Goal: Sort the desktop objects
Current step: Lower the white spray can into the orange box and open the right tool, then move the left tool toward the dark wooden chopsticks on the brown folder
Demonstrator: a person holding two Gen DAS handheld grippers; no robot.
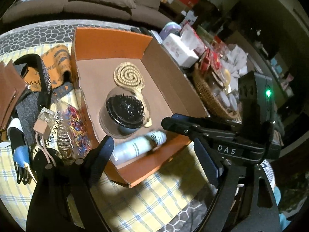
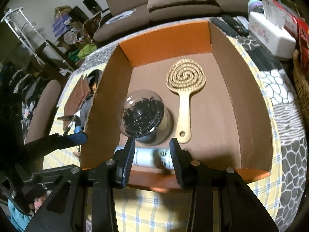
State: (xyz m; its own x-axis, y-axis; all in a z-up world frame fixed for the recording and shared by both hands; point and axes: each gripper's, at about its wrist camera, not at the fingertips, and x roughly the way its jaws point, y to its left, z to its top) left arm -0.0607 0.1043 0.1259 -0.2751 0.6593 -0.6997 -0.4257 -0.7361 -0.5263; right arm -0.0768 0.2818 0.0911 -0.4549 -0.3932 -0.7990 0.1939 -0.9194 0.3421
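Orange box (image 1: pixel 108 38) holds spiral brush (image 1: pixel 128 76), domed brush (image 1: pixel 125 109), white bottle (image 1: pixel 135 148)

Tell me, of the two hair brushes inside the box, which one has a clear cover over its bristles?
The black round brush has the clear dome cover. The beige spiral paddle brush beside it lies flat and uncovered.

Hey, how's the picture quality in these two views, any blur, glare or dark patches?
Left wrist view: the white bottle is smeared by motion blur, a bright patch falls on the checked cloth, and the room behind is dim. Right wrist view: the bottle is soft too, the clear dome shows small glints, the box walls bow from fisheye, and the corners go black.
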